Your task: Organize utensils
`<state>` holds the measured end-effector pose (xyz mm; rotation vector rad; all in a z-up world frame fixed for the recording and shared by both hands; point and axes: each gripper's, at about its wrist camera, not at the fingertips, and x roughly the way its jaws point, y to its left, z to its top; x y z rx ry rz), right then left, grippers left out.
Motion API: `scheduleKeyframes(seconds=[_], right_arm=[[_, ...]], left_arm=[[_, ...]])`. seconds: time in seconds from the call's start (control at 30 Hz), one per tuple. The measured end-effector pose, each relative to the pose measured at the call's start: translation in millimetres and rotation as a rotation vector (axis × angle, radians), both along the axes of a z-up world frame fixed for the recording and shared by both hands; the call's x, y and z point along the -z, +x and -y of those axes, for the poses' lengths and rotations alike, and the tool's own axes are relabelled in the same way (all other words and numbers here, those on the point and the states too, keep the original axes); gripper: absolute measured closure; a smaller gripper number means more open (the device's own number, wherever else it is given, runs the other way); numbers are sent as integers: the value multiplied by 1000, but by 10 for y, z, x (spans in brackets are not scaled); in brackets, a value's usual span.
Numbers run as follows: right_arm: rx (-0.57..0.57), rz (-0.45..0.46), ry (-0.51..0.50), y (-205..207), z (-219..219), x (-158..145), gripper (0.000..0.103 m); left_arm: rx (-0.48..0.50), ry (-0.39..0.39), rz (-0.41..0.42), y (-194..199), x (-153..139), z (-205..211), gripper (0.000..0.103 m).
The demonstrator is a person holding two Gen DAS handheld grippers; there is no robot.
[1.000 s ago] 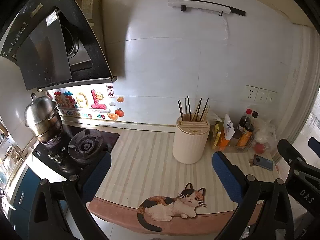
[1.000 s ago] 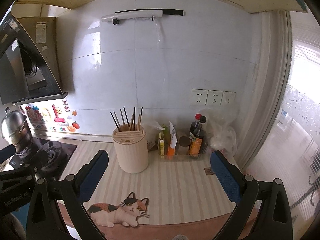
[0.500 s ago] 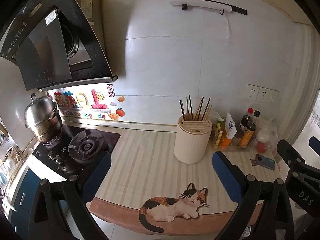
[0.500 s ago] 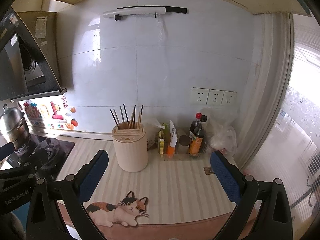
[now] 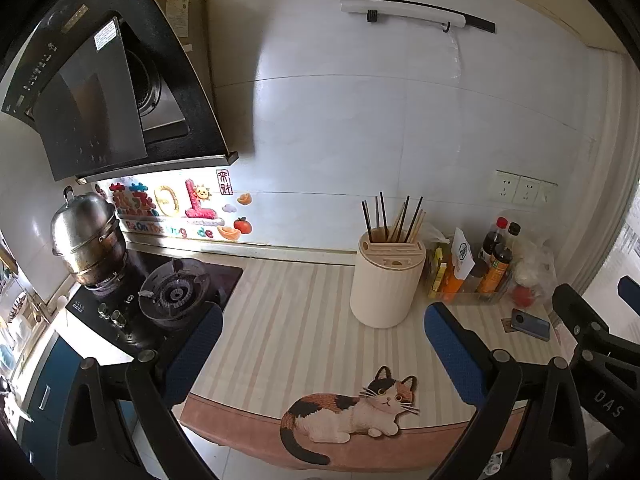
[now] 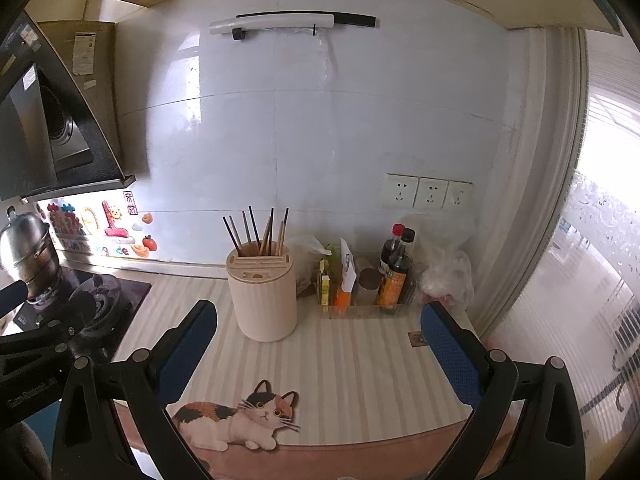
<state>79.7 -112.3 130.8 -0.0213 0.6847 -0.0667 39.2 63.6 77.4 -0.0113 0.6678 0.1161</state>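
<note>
Kitchen counter (image 5: 304, 320) with a striped mat and a cat picture (image 5: 352, 412) at the front edge, white tiled wall behind, a rail (image 5: 404, 10) high on it. Cream utensil holder (image 5: 386, 280) stands upright mid-counter, just left of a clear tray of sauce bottles (image 5: 494, 264); in the right view the same holder (image 6: 262, 292) sits left of centre. Chopsticks (image 5: 394, 220), dark and wooden, stick up from its back slots, fanned out; front slots look unfilled. Gas hob (image 5: 168, 292) at left with a steel steamer pot (image 5: 86, 240) on the far burner, black range hood (image 5: 104, 76) above. Phone (image 5: 530, 324) lies flat on the counter right of the holder, near the tray. Wall sockets (image 6: 428, 192) above the bottles, bagged items in the corner. Left gripper (image 5: 324, 344) hovers over the counter's near edge, blue-padded jaws spread wide, nothing between them. Right gripper (image 6: 320, 340) likewise wide apart and holding nothing, counter visible between the pads, holder just beyond its left finger. Each gripper shows at the edge of the other's view.
</note>
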Motion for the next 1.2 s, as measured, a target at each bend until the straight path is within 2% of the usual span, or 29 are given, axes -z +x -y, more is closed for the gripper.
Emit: scheduleKeyframes(seconds=[1.2], right_arm=[[-4,1,-4,-97,8,-45,0]], left_arm=[[0,1,9,-121,-68,-4,0]])
